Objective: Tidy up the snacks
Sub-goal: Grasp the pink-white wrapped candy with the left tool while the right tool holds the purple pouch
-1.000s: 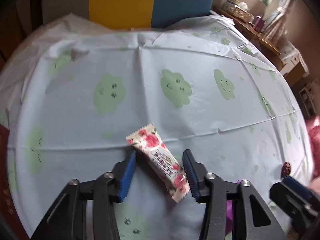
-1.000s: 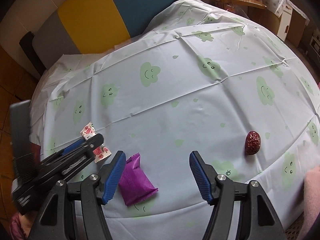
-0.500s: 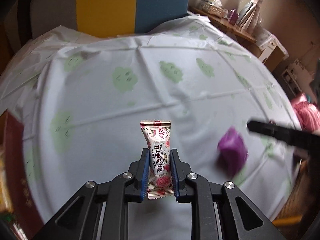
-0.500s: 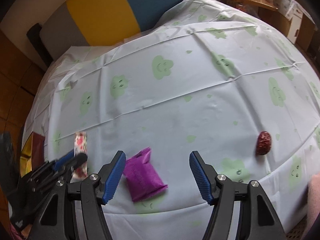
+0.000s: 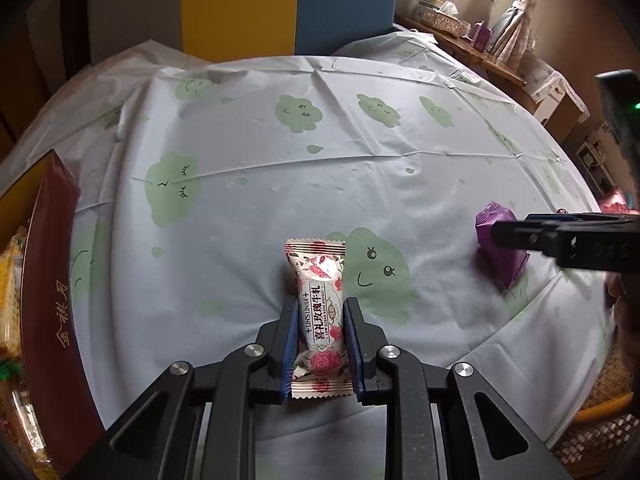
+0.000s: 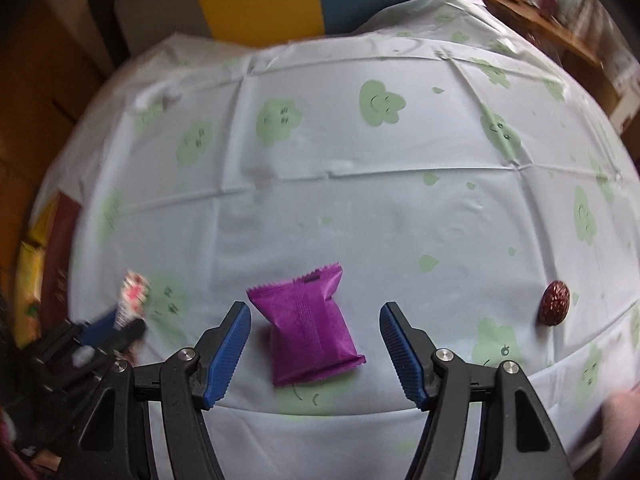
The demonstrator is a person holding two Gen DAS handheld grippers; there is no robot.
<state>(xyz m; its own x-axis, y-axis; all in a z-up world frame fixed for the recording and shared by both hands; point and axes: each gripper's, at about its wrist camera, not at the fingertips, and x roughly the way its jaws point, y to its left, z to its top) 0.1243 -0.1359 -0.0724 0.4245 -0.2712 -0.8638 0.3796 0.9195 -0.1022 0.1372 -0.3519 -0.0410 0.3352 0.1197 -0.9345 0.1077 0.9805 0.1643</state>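
Now swinging leftward with the rose-printed white candy wrapper [image 5: 319, 312] pinched upright in the left gripper [image 5: 320, 346], nearing the dark red cardboard box [image 5: 52, 280] at the table's left edge. Hovering spread, the right gripper [image 6: 316, 354] straddling the purple foil packet [image 6: 310, 330], long axis pointing away, wrinkled dark red date [image 6: 555, 303] lying well right.

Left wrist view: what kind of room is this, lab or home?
Most likely a home living or dining room. A round table under a cloud-print tablecloth, a wooden side shelf with a tissue box, and a curtained window all look domestic.
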